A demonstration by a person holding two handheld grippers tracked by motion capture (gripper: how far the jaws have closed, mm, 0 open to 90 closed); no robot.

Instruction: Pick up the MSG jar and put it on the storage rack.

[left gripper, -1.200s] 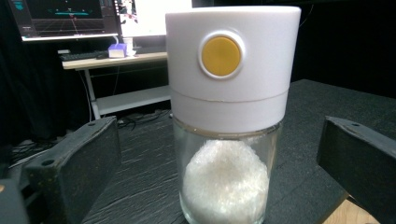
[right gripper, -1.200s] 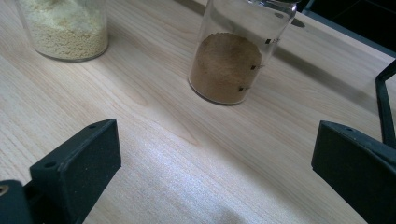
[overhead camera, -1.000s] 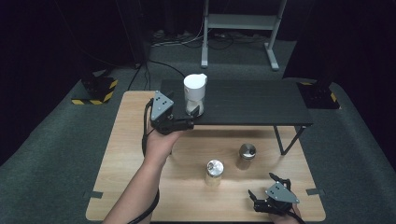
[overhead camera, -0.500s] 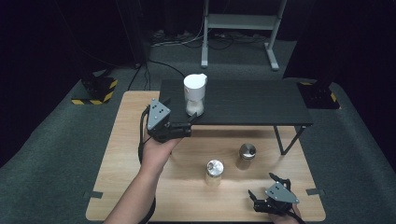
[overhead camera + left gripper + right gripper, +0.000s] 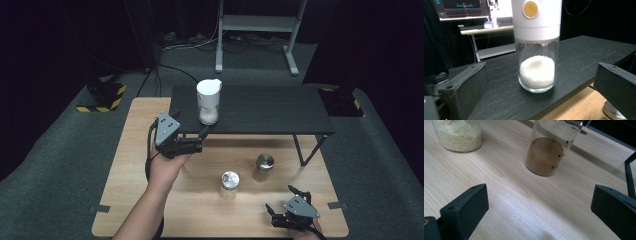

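We see a tall glass jar [image 5: 208, 102] with a white lid standing straight up on a black shelf [image 5: 270, 112]. The shelf sits on a wooden table [image 5: 130, 165]. The jar is near the front left corner of the shelf, at about 11 o'clock from the middle of the table. White powder sits in its bottom part.

Our left gripper [image 5: 200, 140] is just in front of the shelf edge, at about 7 o'clock from the jar. Its jaws are spread wide and hold nothing. In the left gripper view the jar [image 5: 537, 45] stands between the two jaws but farther off, and neither jaw touches it.

Our right gripper [image 5: 284, 206] rests low at the near edge of the table, at about 5 o'clock from the table's middle. Its jaws are spread wide too, with nothing between them but bare wood.

Two smaller jars with shiny lids stand on the table in front of the shelf. One jar [image 5: 229, 184] holds yellow grains [image 5: 459, 135]. The other jar [image 5: 264, 167] sits at about 2 o'clock from it and holds brown powder [image 5: 545, 157]. Both are well apart from the right gripper.
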